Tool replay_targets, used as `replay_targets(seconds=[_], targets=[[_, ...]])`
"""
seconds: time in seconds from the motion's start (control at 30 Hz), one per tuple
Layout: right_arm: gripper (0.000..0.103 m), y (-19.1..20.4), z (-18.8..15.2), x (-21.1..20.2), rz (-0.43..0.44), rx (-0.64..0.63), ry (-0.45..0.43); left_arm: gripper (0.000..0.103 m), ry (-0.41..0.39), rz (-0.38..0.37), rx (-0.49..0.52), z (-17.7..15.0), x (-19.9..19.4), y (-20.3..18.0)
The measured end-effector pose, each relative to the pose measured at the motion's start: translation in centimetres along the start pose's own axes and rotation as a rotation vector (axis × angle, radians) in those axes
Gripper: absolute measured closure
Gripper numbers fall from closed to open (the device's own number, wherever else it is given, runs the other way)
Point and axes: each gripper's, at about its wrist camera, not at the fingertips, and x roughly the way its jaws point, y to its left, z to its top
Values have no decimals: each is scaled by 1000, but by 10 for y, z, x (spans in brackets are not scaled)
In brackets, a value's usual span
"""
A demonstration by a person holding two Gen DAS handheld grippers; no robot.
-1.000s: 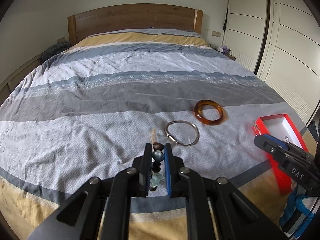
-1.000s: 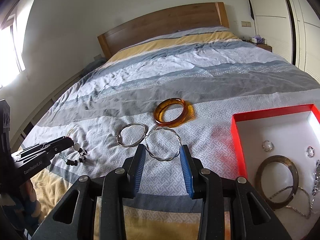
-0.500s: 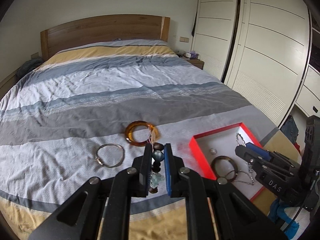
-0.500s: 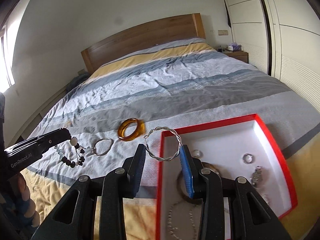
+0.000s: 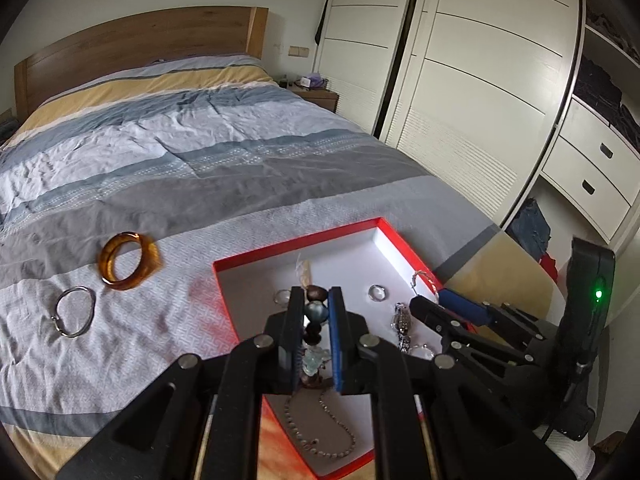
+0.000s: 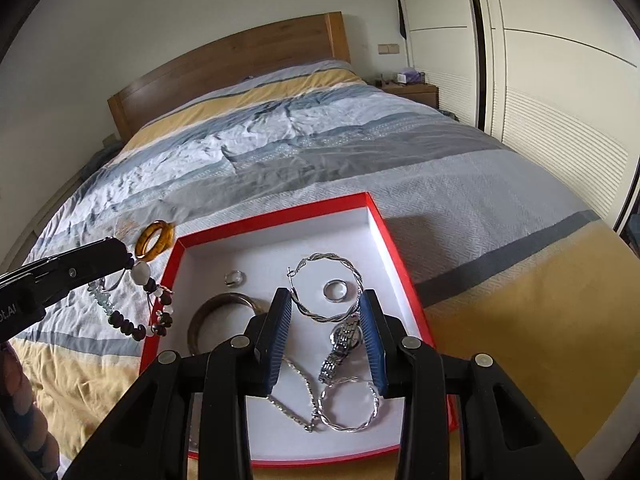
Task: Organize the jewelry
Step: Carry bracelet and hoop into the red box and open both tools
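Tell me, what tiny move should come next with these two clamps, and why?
Probably lower both a little and let go. The right gripper holds a twisted silver hoop above the red box, and the left gripper holds a beaded bracelet near the box's edge. Other jewelry already lies inside.

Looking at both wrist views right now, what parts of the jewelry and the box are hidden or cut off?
- Beaded bracelet, left wrist view: the left gripper's fingers hide most of its loop.
- Red box, right wrist view: near rim hidden behind the right gripper.
- Dark bangle, right wrist view: lower part behind the gripper.
- Chain, left wrist view: upper ends run under the fingers.
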Motion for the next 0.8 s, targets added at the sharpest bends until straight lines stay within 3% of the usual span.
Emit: replay_targets(seconds=[0.4,0.8], targets=[[68,-6,13,44,13,-96,116,92,97,40,-22,14,78,5],[67,-1,7,59,21,-165,178,92,190,92,-87,-3,104,25]])
